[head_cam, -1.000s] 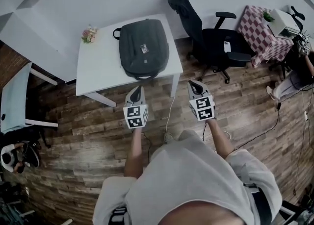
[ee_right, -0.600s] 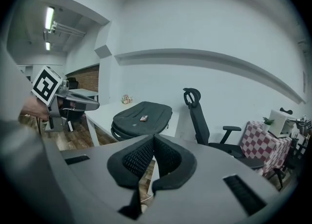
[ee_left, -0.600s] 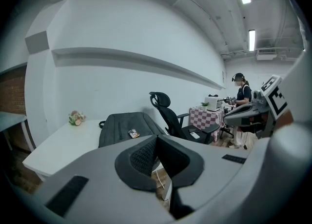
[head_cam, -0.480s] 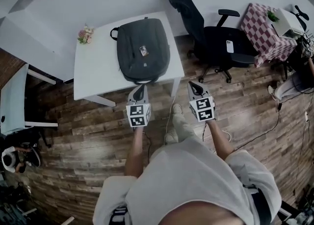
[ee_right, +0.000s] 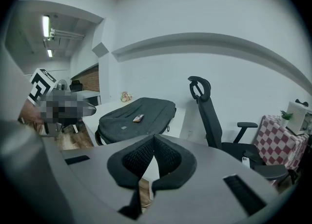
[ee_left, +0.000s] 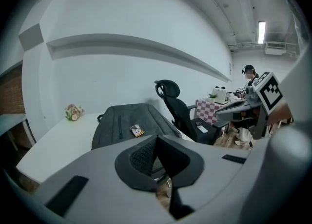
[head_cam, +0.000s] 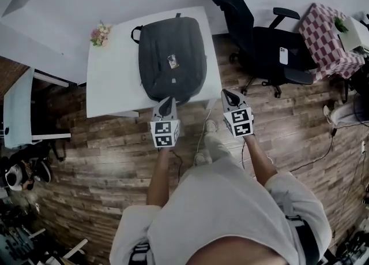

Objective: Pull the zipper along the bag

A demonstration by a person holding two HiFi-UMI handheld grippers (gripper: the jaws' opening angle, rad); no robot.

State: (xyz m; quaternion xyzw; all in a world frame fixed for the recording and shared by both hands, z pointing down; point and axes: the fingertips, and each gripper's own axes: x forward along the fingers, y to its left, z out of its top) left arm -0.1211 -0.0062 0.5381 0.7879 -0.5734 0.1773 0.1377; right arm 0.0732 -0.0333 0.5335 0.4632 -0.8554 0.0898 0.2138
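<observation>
Currently my left hand-held gripper (head_cam: 166,103) and my right hand-held gripper (head_cam: 229,94) are both clenched on nothing. Just ahead of the left one, the dark bag (head_cam: 164,38) lies flat on the white worktop (head_cam: 109,79), a small tag (head_cam: 172,60) on top; I cannot see inside it. The right one hangs off the worktop's near corner, above the floor (head_cam: 104,142).

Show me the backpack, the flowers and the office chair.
backpack (head_cam: 173,82), head view, on its front panel.
flowers (head_cam: 100,33), head view, on the blooms.
office chair (head_cam: 266,43), head view, on the seat.
</observation>
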